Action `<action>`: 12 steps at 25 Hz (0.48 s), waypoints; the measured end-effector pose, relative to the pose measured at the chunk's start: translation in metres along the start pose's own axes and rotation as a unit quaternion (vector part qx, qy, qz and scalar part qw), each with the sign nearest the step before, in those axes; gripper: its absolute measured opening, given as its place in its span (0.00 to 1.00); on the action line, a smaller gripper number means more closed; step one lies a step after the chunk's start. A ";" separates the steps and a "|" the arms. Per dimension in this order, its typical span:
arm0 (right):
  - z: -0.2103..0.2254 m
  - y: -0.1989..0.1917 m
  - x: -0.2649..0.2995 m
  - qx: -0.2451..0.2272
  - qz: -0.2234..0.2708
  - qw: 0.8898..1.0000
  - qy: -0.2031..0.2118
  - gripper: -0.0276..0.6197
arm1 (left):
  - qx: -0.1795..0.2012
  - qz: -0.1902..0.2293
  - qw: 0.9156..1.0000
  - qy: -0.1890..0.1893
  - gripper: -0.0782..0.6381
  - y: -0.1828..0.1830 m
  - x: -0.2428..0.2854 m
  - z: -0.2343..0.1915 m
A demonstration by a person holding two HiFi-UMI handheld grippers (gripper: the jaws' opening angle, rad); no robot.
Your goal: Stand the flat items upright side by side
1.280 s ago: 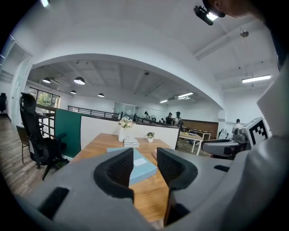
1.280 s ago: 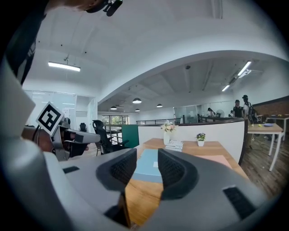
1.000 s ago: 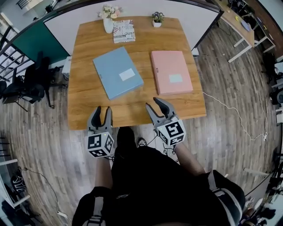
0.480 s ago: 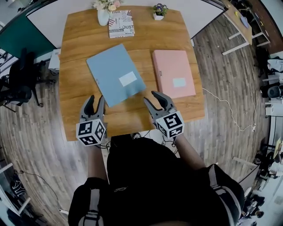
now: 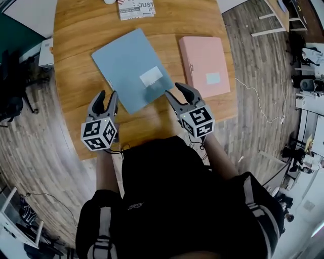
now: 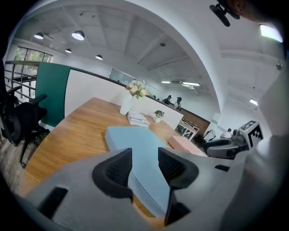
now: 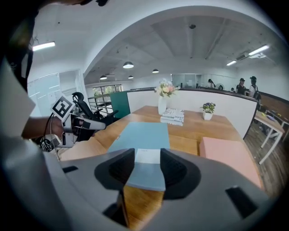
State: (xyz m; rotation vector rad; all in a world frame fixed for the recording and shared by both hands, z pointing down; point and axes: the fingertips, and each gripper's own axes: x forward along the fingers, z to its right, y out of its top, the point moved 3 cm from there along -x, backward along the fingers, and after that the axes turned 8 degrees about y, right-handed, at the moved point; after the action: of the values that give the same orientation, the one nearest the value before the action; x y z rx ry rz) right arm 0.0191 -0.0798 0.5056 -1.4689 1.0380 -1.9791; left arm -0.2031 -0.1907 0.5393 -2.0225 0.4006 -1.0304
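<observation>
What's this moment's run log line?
left tongs open, empty; right tongs just opening, empty; blue rectangular plastic folder flat; pink rectangular folder flat

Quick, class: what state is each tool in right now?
Left tool: open, nothing between its jaws.
Right tool: open, jaws have just been opening, nothing between them.

The book (image 5: 135,8) cover seems to read "JUST" in bold print.
</observation>
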 end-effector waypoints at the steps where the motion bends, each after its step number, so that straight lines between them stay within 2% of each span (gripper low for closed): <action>1: 0.002 -0.001 0.005 0.000 -0.009 1.000 -0.001 0.33 | -0.003 -0.007 1.000 -0.004 0.37 -0.002 0.004 -0.004; 4: 0.008 -0.005 0.016 0.005 -0.033 0.999 -0.006 0.34 | -0.011 -0.032 0.999 -0.017 0.37 -0.009 0.016 -0.016; 7: 0.015 -0.007 0.029 0.013 -0.054 0.998 -0.005 0.36 | -0.035 -0.057 0.997 -0.031 0.39 -0.018 0.030 -0.023; 12: 0.023 -0.010 0.048 0.048 -0.074 0.996 0.023 0.38 | -0.067 -0.078 0.994 -0.043 0.44 -0.030 0.047 -0.026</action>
State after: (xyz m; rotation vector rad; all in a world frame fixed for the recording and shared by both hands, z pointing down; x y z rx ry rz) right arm 0.0262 -0.1160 0.5459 -1.4926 0.8619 -2.1431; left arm -0.1968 -0.2127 0.5959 -2.2387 0.2761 -1.0291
